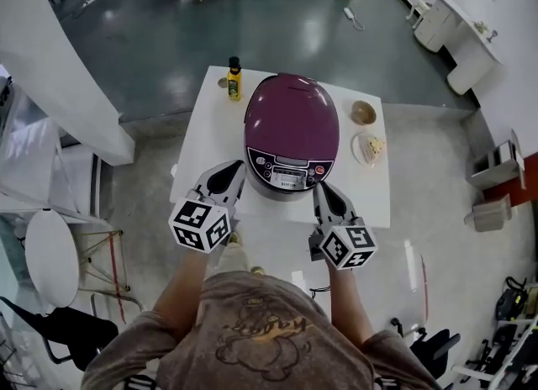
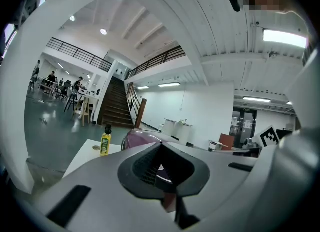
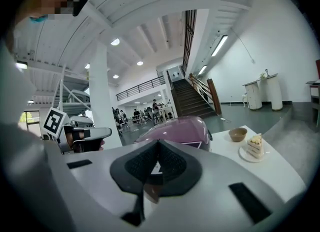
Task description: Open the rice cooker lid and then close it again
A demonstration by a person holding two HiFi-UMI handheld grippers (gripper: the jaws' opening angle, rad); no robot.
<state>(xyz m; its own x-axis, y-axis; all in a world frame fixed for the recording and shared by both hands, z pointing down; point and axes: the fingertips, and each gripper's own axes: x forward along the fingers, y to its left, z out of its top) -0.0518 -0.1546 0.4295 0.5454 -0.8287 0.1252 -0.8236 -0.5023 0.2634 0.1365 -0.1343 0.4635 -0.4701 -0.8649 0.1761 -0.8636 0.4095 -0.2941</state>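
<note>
The purple rice cooker (image 1: 290, 155) sits in the middle of the white table (image 1: 200, 132) with its lid (image 1: 292, 109) down, so opening it is not yet done. My worry is a push landing in the wrong place. If I lean on the body instead of the lid release, the cooker could slide back toward the yellow oil bottle (image 1: 234, 79), or sideways toward the plate with the cake slice (image 1: 370, 146) and the small bowl (image 1: 363, 113). I could also press a button on the control panel (image 1: 291, 173) by mistake. A sprung lid might swing up into a tool held too close.

My left gripper (image 1: 225, 176) has its jaws pressed together with nothing between them, just beside the cooker's front left. My right gripper (image 1: 326, 193) is likewise clenched and empty at the front right. I cannot tell whether either one touches the cooker.
</note>
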